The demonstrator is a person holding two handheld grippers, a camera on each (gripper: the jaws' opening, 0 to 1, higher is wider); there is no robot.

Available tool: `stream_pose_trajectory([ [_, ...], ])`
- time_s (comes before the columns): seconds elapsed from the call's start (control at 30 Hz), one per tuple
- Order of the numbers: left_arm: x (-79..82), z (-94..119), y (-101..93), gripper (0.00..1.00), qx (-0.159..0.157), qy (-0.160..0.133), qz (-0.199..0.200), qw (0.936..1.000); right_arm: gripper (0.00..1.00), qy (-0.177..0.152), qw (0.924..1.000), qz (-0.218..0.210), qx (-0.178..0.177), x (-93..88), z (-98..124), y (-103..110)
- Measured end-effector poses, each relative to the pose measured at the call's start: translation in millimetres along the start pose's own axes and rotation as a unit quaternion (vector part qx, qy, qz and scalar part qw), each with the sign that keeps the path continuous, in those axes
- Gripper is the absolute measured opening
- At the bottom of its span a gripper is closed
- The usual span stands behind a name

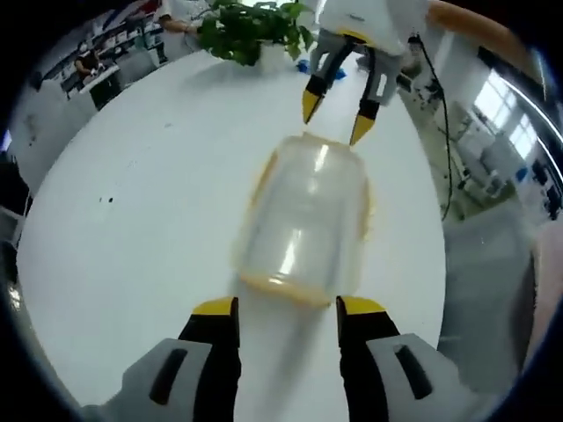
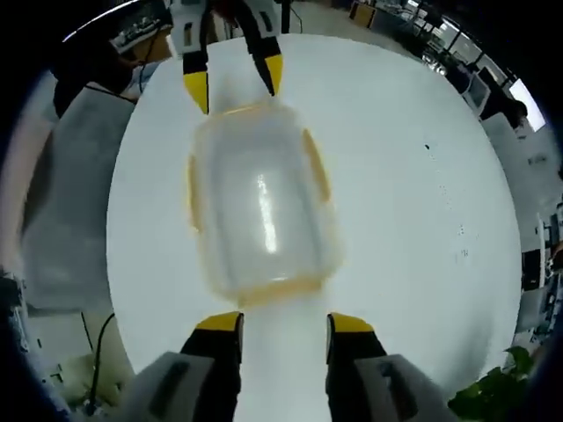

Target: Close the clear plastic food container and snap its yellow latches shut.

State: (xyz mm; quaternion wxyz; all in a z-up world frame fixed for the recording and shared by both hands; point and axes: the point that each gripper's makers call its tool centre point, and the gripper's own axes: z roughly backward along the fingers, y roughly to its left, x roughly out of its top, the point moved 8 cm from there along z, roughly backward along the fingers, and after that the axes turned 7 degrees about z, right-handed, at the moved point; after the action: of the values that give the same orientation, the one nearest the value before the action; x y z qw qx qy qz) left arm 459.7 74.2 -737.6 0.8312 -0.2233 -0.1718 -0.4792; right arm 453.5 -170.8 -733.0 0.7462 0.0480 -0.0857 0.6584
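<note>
The clear plastic food container (image 1: 303, 224) with yellow latches (image 2: 316, 164) lies lid-on on the white table (image 1: 132, 220).

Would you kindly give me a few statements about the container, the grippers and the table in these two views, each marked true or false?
1. The clear container lies between the two grippers. True.
2. The left gripper is clamped on the container. False: its jaws stand open, short of it.
3. The table is white. True.
4. The right gripper holds a spoon. False: it is open, holding nothing.
5. A leafy plant stands at the table's far edge. True.

left claw (image 1: 288, 318) black, yellow-tipped; grey housings
</note>
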Motion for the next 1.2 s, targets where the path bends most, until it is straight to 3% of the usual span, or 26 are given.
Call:
stream_pose_trajectory([
  [0.13, -1.2, -1, 0.5, 0.40, 0.014, -0.012, 0.022, 0.9996, 0.31, -0.018, 0.9992, -0.037, 0.000, -2.2, 4, 1],
  [0.23, -4.1, -2, 1.6, 0.39, 0.030, -0.020, 0.035, 0.9987, 0.31, -0.054, 0.9936, -0.099, -0.009, -0.9, 5, 1],
  [0.33, -6.6, -4, -1.1, 0.39, 0.022, -0.042, 0.084, 0.9953, 0.32, -0.081, 0.9859, -0.146, -0.003, -0.4, 4, 3],
  [0.47, -8.2, -8, 0.0, 0.39, 0.008, -0.064, 0.131, 0.9893, 0.30, -0.110, 0.9723, -0.206, 0.011, 1.4, -1, 6],
  [0.57, -8.9, -10, 0.2, 0.39, 0.008, -0.076, 0.150, 0.9857, 0.30, -0.132, 0.9612, -0.242, -0.002, 3.6, -4, 3],
  [0.67, -11.5, -13, 0.8, 0.35, 0.018, -0.074, 0.163, 0.9837, 0.30, -0.153, 0.9431, -0.295, 0.000, 5.5, -5, 2],
  [0.73, -10.9, -14, -2.0, 0.32, 0.011, -0.084, 0.189, 0.9784, 0.30, -0.150, 0.9336, -0.325, 0.004, 3.3, -8, 2],
  [0.83, -10.8, -15, -5.8, 0.27, 0.006, -0.087, 0.194, 0.9771, 0.28, -0.152, 0.9318, -0.329, 0.013, 1.7, -16, 5],
  [0.87, -11.2, -16, -6.7, 0.28, 0.007, -0.086, 0.200, 0.9759, 0.29, -0.170, 0.9227, -0.345, 0.019, 6.1, -18, 6],
  [0.97, -12.0, -17, -7.2, 0.29, 0.004, -0.087, 0.213, 0.9732, 0.33, -0.174, 0.9209, -0.349, 0.015, 4.0, -19, 6],
  [1.03, -12.2, -17, -7.1, 0.28, 0.002, -0.085, 0.221, 0.9715, 0.33, -0.177, 0.9145, -0.363, 0.019, 3.0, -20, 6],
  [1.2, -12.4, -18, -10.0, 0.26, 0.004, -0.083, 0.231, 0.9695, 0.31, -0.174, 0.9121, -0.370, 0.029, 4.1, -20, 7],
])
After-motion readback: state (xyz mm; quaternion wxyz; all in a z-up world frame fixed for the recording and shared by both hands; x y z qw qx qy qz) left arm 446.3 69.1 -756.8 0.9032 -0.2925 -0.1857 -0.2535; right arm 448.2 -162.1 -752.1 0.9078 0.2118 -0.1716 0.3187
